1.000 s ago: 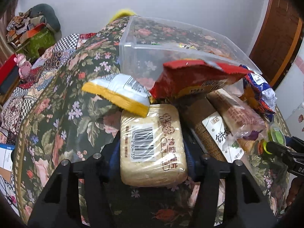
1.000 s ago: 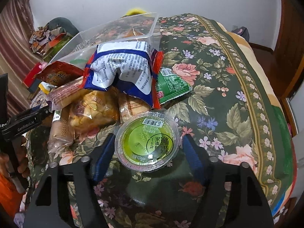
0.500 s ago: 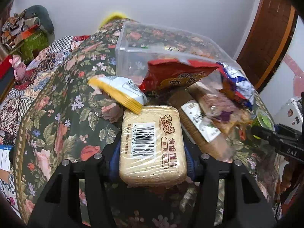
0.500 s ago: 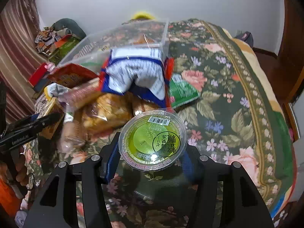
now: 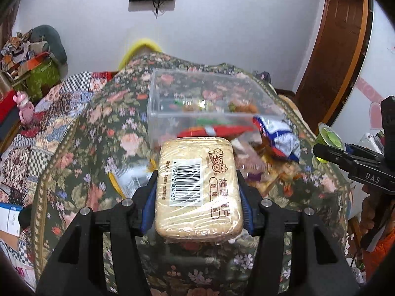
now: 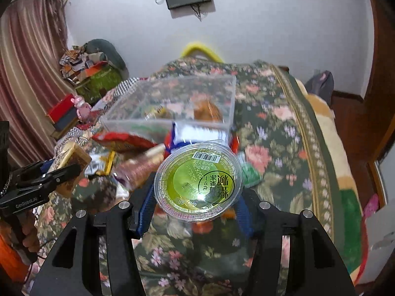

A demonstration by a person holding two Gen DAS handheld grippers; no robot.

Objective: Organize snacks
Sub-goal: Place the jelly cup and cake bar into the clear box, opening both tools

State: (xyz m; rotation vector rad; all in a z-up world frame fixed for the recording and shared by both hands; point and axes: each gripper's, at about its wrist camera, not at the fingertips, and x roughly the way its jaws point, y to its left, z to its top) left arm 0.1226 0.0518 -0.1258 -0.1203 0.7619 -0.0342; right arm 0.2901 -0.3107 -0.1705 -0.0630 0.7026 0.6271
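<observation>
Clear plastic wrap is covering a tan biscuit pack, which is being clamped between the blue-padded fingers of the left gripper above a floral bedspread. A green jelly cup with a barcoded film lid is being gripped at its sides by the right gripper. Both are being held in front of a clear plastic storage box, where a few snacks are lying. Loose snack bags are being left piled before the box.

Snack pile lies before the clear bin.
</observation>
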